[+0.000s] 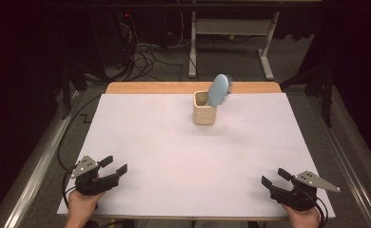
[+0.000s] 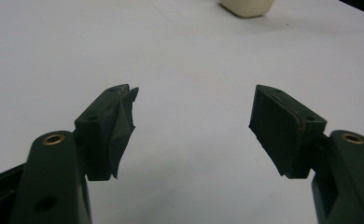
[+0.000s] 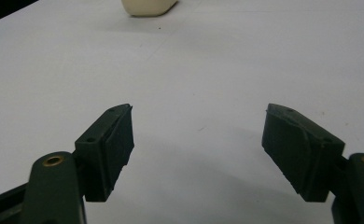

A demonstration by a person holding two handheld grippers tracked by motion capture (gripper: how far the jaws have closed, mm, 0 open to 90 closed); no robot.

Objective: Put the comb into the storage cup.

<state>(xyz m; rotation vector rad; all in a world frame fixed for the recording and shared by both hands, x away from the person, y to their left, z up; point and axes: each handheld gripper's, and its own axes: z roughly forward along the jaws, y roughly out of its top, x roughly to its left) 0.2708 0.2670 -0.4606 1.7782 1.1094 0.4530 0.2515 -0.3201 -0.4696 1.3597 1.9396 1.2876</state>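
hairbrush (image 1: 219, 90) stands head-up in the cream cup (image 1: 204, 114) at the table's (image 1: 174, 156) far middle, well apart from both tools. left gripper (image 1: 116, 165) and right gripper (image 1: 273, 177) rest at the near corners, jaws spread, empty — likely the starting step; next comes a long reach forward to the brush.

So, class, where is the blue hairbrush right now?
In the high view, the blue hairbrush stands head-up in the cream cup at the far middle of the white table, well beyond both grippers.
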